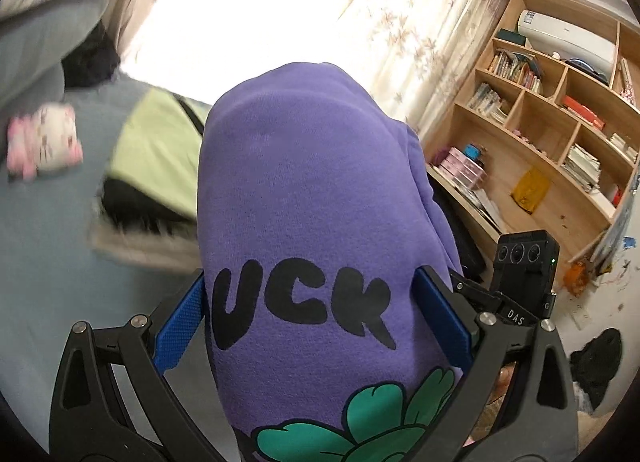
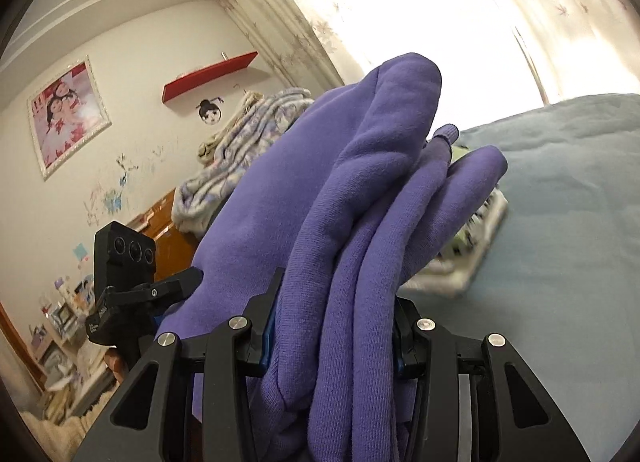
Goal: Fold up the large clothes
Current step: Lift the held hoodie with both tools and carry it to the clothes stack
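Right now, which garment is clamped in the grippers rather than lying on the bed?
The purple sweatshirt, printed with black letters and a green clover; the green and black folded clothes lie on the bed.

The left gripper [image 1: 310, 314] has its 2 blue-padded fingers [image 1: 442, 318] clamped on a bunched purple sweatshirt [image 1: 304, 182] printed with black letters and a green clover. Behind lie the grey-blue bed [image 1: 40, 262], a stack of folded clothes [image 1: 156, 166], a plush toy [image 1: 48, 142] and a wooden bookshelf [image 1: 560, 122]
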